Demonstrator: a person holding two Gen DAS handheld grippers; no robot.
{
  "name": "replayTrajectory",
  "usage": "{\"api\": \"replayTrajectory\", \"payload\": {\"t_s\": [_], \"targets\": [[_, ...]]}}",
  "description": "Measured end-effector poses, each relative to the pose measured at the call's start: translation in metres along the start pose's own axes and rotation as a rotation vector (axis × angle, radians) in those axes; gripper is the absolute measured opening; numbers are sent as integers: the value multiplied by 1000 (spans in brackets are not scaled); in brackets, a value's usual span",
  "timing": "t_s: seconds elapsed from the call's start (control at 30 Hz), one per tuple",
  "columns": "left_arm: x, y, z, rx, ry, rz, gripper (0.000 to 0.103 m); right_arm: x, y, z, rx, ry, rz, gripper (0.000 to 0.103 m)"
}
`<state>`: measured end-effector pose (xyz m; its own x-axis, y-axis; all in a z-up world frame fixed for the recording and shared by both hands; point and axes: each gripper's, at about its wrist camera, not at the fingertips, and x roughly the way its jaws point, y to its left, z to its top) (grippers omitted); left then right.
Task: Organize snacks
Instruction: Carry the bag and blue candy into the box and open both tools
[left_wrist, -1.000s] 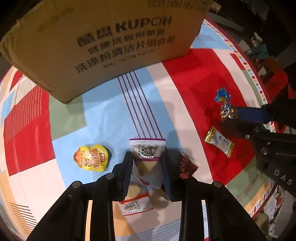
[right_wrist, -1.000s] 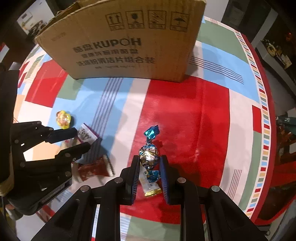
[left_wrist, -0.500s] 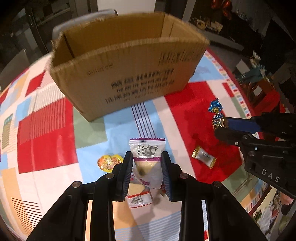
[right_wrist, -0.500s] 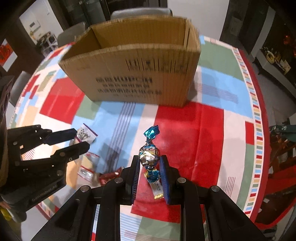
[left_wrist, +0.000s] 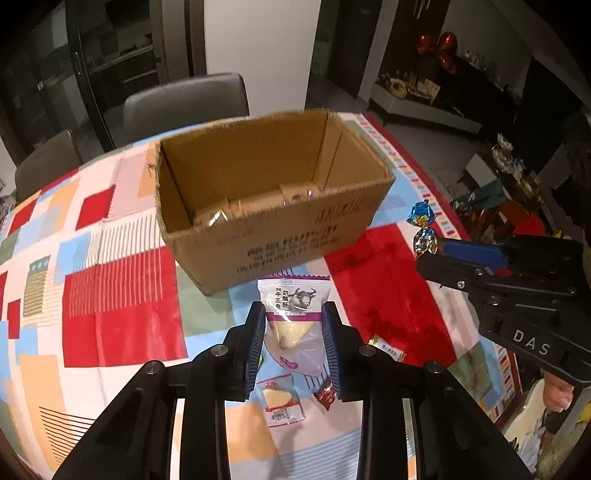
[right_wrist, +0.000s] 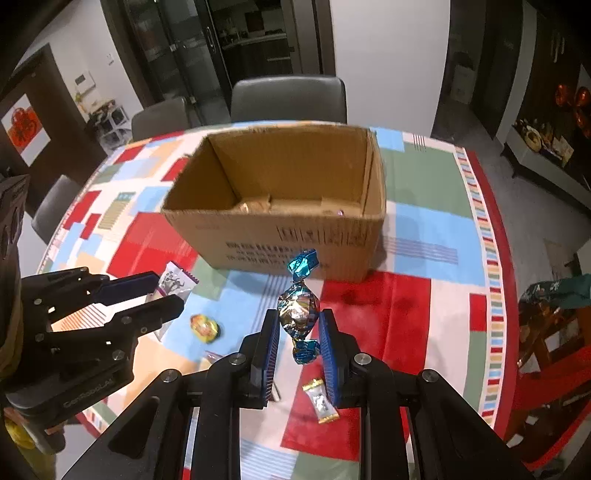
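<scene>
My left gripper (left_wrist: 294, 325) is shut on a clear snack packet with a purple top and a bull print (left_wrist: 293, 317), held high above the table. My right gripper (right_wrist: 298, 326) is shut on a foil candy with blue twisted ends (right_wrist: 298, 308), also held high. An open cardboard box (left_wrist: 273, 192) stands ahead of both; it shows in the right wrist view too (right_wrist: 291, 192), with a few items lying on its floor. The right gripper with its candy (left_wrist: 424, 236) shows at the right of the left wrist view. The left gripper and its packet (right_wrist: 175, 282) show at the left of the right wrist view.
On the patchwork tablecloth (left_wrist: 122, 302) lie a yellow round snack (right_wrist: 204, 326), a gold-ended white candy (right_wrist: 320, 400), a small white packet (left_wrist: 279, 404) and a dark red wrapper (left_wrist: 325, 393). Grey chairs (right_wrist: 288, 98) stand behind the table. Its red edge (right_wrist: 506, 258) curves at right.
Both grippers have risen well above the table with their snacks, so the box's open top and inside have come into view. Both grips are unchanged.
</scene>
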<state>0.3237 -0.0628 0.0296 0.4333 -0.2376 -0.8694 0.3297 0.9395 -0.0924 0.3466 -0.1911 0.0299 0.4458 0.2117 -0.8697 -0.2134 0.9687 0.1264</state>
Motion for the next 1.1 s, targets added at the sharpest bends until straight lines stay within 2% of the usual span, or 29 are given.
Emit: {"api": "replayTrajectory", "payload": {"t_s": [0.3,0.57,1.1], "targets": [[-31,1,26,7,-66,22,31,-18,6,20,-11,-61,25,23],[-39,9,48,6,-107,33,31,-24,5,42,-12,-113,37,23],[-5,39,92,-7,-140,59,31,9,-2,85,-17,-133,29,23]]}}
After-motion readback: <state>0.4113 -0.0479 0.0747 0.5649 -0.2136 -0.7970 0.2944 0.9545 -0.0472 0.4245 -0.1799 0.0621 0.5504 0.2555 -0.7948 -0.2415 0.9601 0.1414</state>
